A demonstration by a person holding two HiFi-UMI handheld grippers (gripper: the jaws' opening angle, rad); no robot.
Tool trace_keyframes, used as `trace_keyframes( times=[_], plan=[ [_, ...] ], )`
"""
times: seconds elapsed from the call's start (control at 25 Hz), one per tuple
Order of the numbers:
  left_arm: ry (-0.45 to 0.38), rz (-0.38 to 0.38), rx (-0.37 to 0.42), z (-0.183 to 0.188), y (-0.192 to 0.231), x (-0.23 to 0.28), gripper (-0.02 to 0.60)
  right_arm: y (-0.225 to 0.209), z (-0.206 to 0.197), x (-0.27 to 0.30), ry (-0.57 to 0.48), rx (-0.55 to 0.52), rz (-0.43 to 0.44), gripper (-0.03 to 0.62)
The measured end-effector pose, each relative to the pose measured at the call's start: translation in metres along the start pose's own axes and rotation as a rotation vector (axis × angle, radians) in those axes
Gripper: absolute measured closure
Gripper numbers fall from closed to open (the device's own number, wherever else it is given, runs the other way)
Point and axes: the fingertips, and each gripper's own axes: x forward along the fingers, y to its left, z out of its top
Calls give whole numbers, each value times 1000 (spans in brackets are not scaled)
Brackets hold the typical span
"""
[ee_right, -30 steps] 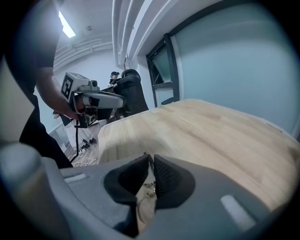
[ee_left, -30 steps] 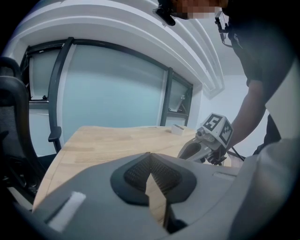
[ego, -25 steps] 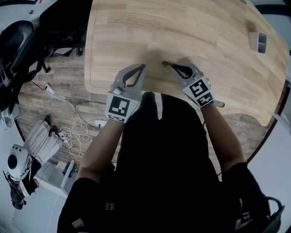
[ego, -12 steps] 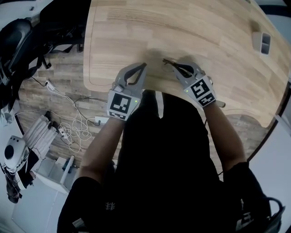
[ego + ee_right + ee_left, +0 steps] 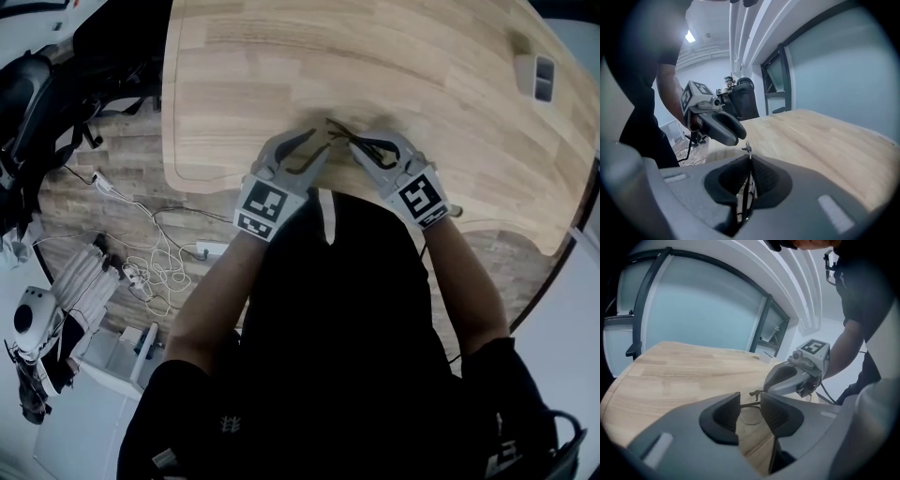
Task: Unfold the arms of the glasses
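Note:
Thin dark-framed glasses (image 5: 335, 130) hang just above the wooden table (image 5: 422, 66) near its front edge. My right gripper (image 5: 351, 142) is shut on them; in the right gripper view the frame (image 5: 748, 151) stands edge-on, pinched at my right gripper (image 5: 749, 180). My left gripper (image 5: 317, 146) has come in from the left and its jaws are opening. In the left gripper view a thin arm and a lens of the glasses (image 5: 750, 416) show between the pads of my left gripper (image 5: 750, 412), which stand apart from them. The two grippers' tips nearly meet.
A small grey box (image 5: 537, 77) sits at the table's far right. Left of the table the wood floor carries tangled white cables (image 5: 150, 262) and black gear (image 5: 28, 84). The person's dark torso hides the table's near edge.
My left gripper has moved right and forward to the glasses, and its jaws have gone from shut to open. The right gripper keeps its grip, barely moved.

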Motion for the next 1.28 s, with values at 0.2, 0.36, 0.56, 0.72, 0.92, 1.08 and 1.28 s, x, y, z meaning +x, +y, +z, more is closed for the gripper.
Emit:
trace_keyframes(
  times=[0.2,0.36,0.56,0.72,0.92,1.08,1.28],
  plan=[
    [18,-77,6,-1,-18,18,405,0,-1,-5,-27,10,-9,579],
    [3,-113,6,6,-26,24,397,-1,0,-6,-53,20,-14,579],
    [-4,-133,12,13,-31,24,394,-4,1,-10,-64,38,-29,579],
    [-12,-143,29,20,-36,21,394,-1,0,-13,-51,41,-18,568],
    [-17,-159,41,25,-45,17,394,5,-5,-21,-41,49,-17,534],
    [-22,-176,58,28,-55,15,394,10,-11,-32,-40,51,-29,505],
    [-27,-188,83,33,-65,10,396,11,-16,-48,-49,90,-65,489]
  ],
)
